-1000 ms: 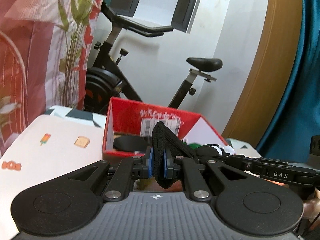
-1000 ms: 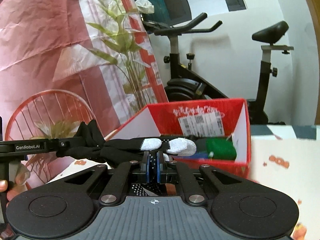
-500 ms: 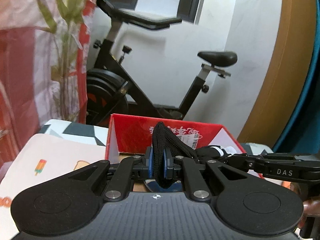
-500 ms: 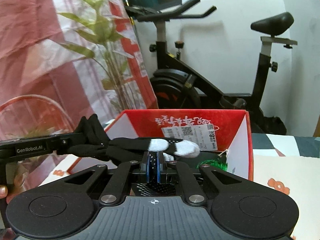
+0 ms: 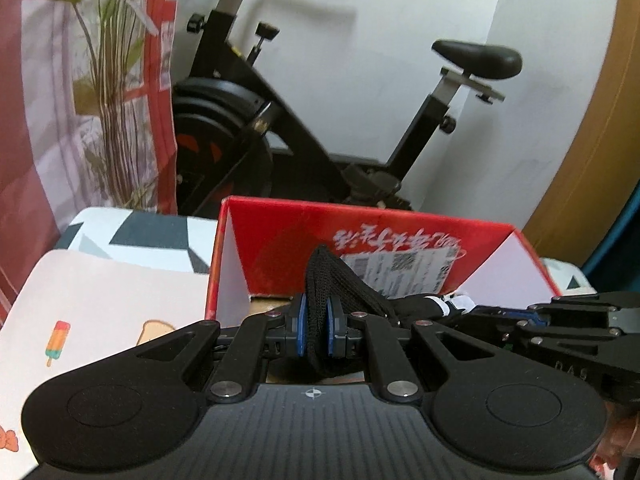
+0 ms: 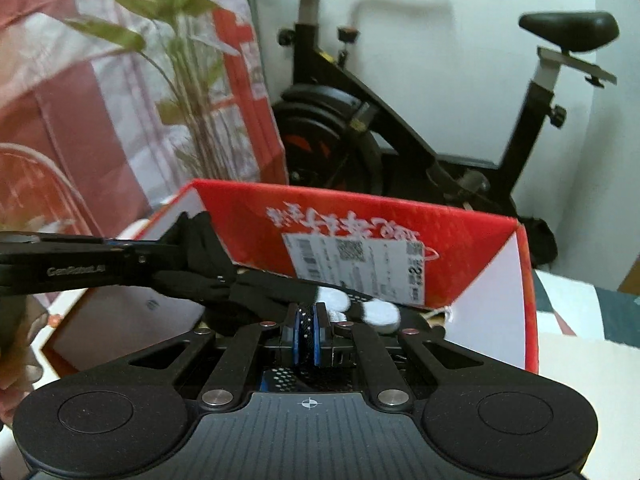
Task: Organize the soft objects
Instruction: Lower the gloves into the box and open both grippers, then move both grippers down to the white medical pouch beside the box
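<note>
1. Left gripper: the two blue-padded fingers are pressed together on a folded edge of the black knit glove. The fabric fills the gap between the pads and stands up above them as a ribbed fold.
2. Right gripper: the fingers are clamped on the other end of the same glove, pinching a dotted black layer between the pads. Two white fingertips of the glove lie just beyond the right finger.
3. Glove position: it hangs stretched between the two grippers, above the open top of the red box. In the left wrist view the fabric runs rightward from the left gripper to the right gripper. In the right wrist view it runs leftward to the left gripper, which enters from the left edge.
4. A hand is partly visible at the lower right edge of the left wrist view; details cannot be resolved.
5. Red box: open-topped, with white inner side walls and a red far wall carrying white script and a printed label. Its floor is mostly hidden behind the grippers.
6. Support surface: the box rests on a pale cloth printed with small food pictures, over a grey-and-white patterned layer.
7. Behind the box: a black exercise bike stands against a white wall.
8. Left background: a green plant in front of a red-and-white curtain.
</note>
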Demonstrator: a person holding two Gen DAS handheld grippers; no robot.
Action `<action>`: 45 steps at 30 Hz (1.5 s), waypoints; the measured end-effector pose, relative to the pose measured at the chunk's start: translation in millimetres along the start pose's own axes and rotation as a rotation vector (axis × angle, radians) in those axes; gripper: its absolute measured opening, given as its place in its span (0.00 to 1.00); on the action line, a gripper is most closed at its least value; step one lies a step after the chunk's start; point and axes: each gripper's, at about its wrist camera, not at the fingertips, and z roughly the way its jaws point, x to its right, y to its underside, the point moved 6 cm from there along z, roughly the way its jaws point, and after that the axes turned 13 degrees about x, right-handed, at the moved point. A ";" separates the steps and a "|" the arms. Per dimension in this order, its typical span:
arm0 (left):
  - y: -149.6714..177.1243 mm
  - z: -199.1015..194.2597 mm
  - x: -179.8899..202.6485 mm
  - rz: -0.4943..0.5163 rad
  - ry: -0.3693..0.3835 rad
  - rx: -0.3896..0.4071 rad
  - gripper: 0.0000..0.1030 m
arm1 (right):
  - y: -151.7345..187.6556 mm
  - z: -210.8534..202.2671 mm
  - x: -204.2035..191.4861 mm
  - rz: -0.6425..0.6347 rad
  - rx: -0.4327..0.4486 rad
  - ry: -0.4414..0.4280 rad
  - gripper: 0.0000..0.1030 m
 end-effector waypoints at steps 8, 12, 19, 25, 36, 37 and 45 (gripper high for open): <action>6.4 10.1 -0.6 0.027 0.011 -0.038 0.20 | 9.3 5.0 11.8 0.008 -0.029 0.060 0.12; 5.1 8.5 2.5 0.032 0.031 -0.026 0.49 | 5.8 -3.8 11.2 -0.012 -0.009 0.089 0.21; -6.0 -7.2 4.5 0.023 0.028 0.032 0.71 | -0.8 -30.0 9.9 0.000 0.040 0.109 0.55; -12.6 -33.4 12.4 0.026 0.048 0.088 1.00 | -4.5 -61.2 5.3 0.026 0.088 0.091 0.80; 6.5 -92.4 12.3 0.013 0.004 0.118 1.00 | 9.0 -126.5 0.7 0.072 0.172 0.070 1.00; 10.2 -99.6 12.6 0.014 0.001 0.120 1.00 | 12.9 -133.5 -0.2 0.077 0.183 0.074 1.00; 44.1 -143.9 14.5 0.009 -0.019 0.114 1.00 | 52.4 -167.6 -0.5 0.128 0.226 0.095 1.00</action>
